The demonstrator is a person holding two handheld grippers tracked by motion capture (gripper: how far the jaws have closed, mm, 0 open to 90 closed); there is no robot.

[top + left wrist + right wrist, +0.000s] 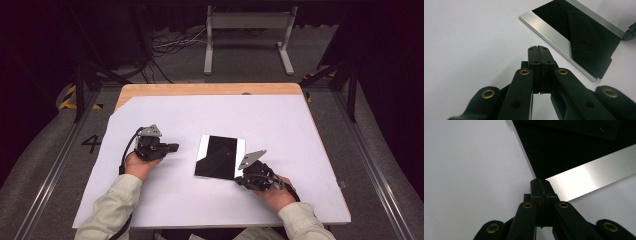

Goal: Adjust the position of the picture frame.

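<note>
Flat rectangular plate [220,156], glossy black face with silver strips along two opposite edges, lies flat on the white sheet [210,125] covering the wooden table [200,89], a bit below centre of the sheet. No containers in view; nothing sits on the plate, only dark mirrored shapes on its shiny face. In the left gripper view the plate [554,37] lies at upper right, silver edge nearest the jaws. In the right gripper view the plate [586,178] runs across the upper right, black part above, bright silver strip below.

Left gripper [172,147] is held low over the sheet, left of the plate and near it, not touching, jaws pointing right toward the plate's left edge. Left hand [140,165] grips it from below, sleeve coming in from bottom left. Left gripper [539,50] jaws are pressed together, nothing between them.

Right gripper [240,180] sits at the plate's lower right corner, jaws aimed up-left at it, grey three-cornered plate on top tilted. Right hand [275,192] holds it from behind, sleeve at bottom right. Right gripper [540,183] jaws are together, empty, tips right at the corner where black face meets silver strip; cannot tell if they touch it.
</note>
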